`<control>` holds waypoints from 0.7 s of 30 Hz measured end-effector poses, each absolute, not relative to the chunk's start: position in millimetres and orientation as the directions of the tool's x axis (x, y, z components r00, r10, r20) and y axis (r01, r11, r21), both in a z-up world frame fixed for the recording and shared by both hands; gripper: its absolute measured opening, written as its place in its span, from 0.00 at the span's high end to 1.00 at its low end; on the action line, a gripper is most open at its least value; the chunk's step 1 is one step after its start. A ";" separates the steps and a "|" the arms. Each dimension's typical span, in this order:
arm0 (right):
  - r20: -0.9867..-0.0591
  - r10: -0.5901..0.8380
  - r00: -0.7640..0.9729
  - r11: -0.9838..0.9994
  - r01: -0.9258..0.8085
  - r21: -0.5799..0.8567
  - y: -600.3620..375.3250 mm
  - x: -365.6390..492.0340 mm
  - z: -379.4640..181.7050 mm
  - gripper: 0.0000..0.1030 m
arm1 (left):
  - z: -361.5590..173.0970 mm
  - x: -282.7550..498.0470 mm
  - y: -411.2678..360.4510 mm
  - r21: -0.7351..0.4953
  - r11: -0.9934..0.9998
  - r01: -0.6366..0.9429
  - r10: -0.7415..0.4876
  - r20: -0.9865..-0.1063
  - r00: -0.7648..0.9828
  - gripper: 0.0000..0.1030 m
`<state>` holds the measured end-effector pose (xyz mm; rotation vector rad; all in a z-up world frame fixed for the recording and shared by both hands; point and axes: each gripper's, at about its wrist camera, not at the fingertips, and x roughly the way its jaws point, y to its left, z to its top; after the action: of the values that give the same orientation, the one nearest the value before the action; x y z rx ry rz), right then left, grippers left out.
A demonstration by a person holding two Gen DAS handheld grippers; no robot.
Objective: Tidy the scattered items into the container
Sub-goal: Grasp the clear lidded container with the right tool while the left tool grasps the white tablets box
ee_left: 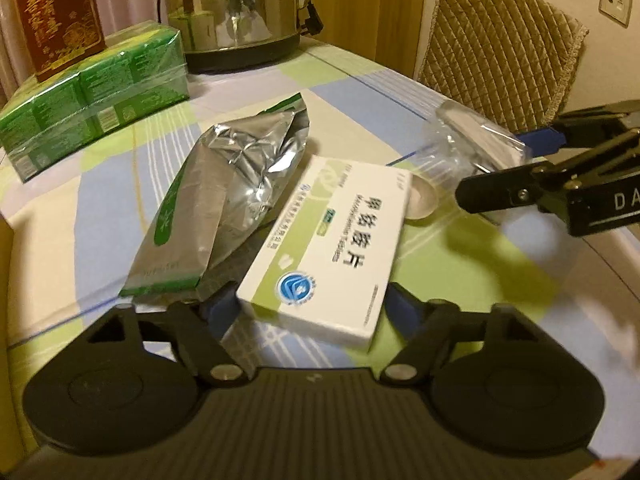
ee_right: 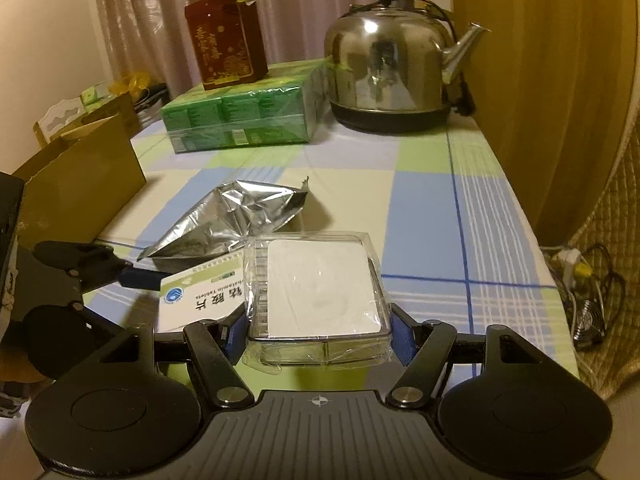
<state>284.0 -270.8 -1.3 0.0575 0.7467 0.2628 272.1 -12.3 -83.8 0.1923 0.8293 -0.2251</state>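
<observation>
Gripping a white-and-green tablet box, apparently pinched between both pads, the left gripper holds it beside a foil pouch mid-table. The right gripper clamps a clear-wrapped box; the cardboard container sits at the table's left edge.

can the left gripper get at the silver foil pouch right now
Probably not yet: the left gripper is closed on the white medicine box. The foil pouch lies just beside it, otherwise uncovered.
</observation>
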 end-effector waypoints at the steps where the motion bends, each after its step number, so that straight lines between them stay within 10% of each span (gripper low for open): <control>1: -0.666 0.253 0.701 0.967 -0.212 0.144 -271.0 281.8 -1.5 0.36 | -82.3 266.5 -12.3 0.083 0.961 0.264 -0.113 -0.751 0.650 0.32; 11: -0.697 0.212 0.685 0.977 -0.144 0.155 -267.3 246.4 -10.6 0.36 | -67.9 209.5 -14.3 0.064 0.976 0.209 -0.087 -0.763 0.640 0.19; 21: -0.718 0.147 0.680 0.987 -0.055 0.149 -274.1 224.8 -18.0 0.36 | -76.3 246.8 -29.9 0.100 0.937 0.335 -0.121 -0.805 0.580 0.27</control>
<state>224.8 -274.1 -18.0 0.1188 0.8155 0.1137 246.8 -29.9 -76.3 0.2533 0.9158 -0.2695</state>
